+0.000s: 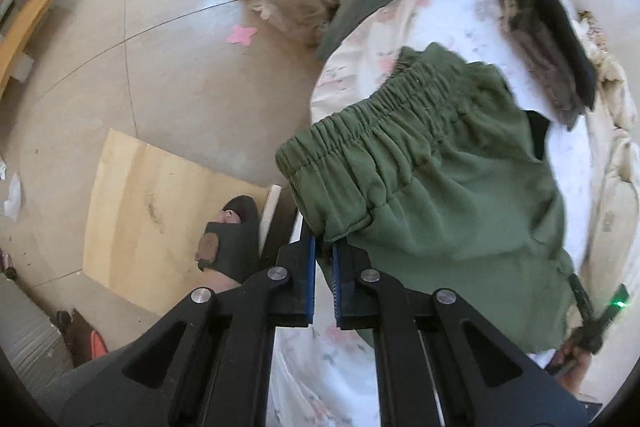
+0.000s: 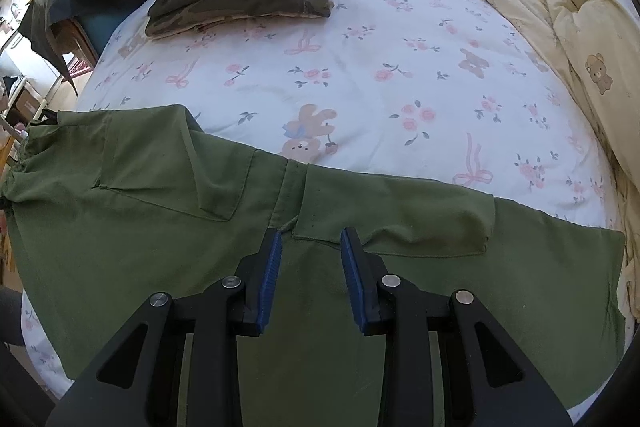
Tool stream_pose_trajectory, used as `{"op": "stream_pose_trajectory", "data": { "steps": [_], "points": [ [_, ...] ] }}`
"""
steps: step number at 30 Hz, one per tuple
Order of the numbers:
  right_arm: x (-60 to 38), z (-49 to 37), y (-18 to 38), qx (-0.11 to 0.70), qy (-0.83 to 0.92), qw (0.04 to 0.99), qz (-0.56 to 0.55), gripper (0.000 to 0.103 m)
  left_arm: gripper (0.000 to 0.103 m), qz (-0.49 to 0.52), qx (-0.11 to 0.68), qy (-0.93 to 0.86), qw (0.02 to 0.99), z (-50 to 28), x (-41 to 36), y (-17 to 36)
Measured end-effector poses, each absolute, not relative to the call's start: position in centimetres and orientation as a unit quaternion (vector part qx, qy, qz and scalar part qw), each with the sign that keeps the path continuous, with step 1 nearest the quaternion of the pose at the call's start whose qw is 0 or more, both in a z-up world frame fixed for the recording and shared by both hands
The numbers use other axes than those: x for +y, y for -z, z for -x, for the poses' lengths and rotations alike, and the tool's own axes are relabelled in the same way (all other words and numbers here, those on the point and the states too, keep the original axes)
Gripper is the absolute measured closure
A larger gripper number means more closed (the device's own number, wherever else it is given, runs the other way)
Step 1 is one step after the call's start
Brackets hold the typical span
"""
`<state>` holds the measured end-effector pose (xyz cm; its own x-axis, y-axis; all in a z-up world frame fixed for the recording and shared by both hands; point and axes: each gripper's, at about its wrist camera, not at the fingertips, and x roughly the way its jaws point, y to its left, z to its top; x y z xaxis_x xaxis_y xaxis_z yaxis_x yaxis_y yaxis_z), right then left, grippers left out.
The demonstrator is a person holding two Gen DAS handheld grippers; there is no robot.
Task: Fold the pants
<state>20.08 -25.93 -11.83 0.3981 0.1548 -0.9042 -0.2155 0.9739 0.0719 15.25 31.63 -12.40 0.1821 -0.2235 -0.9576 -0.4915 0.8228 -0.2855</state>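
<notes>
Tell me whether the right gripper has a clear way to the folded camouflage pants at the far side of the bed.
Probably yes. The right gripper stands open and holds nothing over the green pants, and only bare floral sheet lies between it and the camouflage pants. Whether the arm stretches that far, the views cannot settle.

Right wrist view: pants spread across lower frame on bed; folded garments upper left on bed; bunched quilt upper right; right claw bottom centre, over pants.
Left wrist view: pants waistband centre; floor left; board lower left on floor.
</notes>
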Motion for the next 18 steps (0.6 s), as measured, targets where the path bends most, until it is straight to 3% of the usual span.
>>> {"op": "stream_pose_trajectory", "data": {
  "steps": [2, 4, 6, 10, 12, 18],
  "points": [
    [-25.8, -20.0, 11.8, 0.539, -0.109, 0.835, 0.031, 0.07, 0.093, 0.284, 0.652, -0.106, 0.695, -15.7, 31.5, 13.6],
    [-25.8, -19.7, 11.7, 0.539, -0.109, 0.835, 0.032, 0.07, 0.064, 0.253, 0.657, -0.131, 0.697, -15.6, 31.4, 13.1],
    [-26.0, -19.5, 11.5, 0.537, -0.108, 0.836, 0.034, 0.07, 0.053, 0.211, 0.643, -0.168, 0.717, -15.2, 31.1, 11.4],
    [-26.1, -19.5, 11.7, 0.546, -0.101, 0.832, 0.026, 0.07, 0.053, 0.175, 0.571, -0.131, 0.791, -15.7, 27.7, 6.4],
    [-25.7, -19.2, 11.8, 0.553, -0.11, 0.826, 0.007, 0.07, 0.053, 0.132, 0.576, -0.064, 0.804, -17.1, 23.6, 6.1],
    [-18.5, -16.5, 13.7, 0.578, -0.187, 0.794, -0.029, 0.072, 0.053, 0.021, 0.625, -0.001, 0.78, -21.2, 13.9, 12.7]
  ]
}}
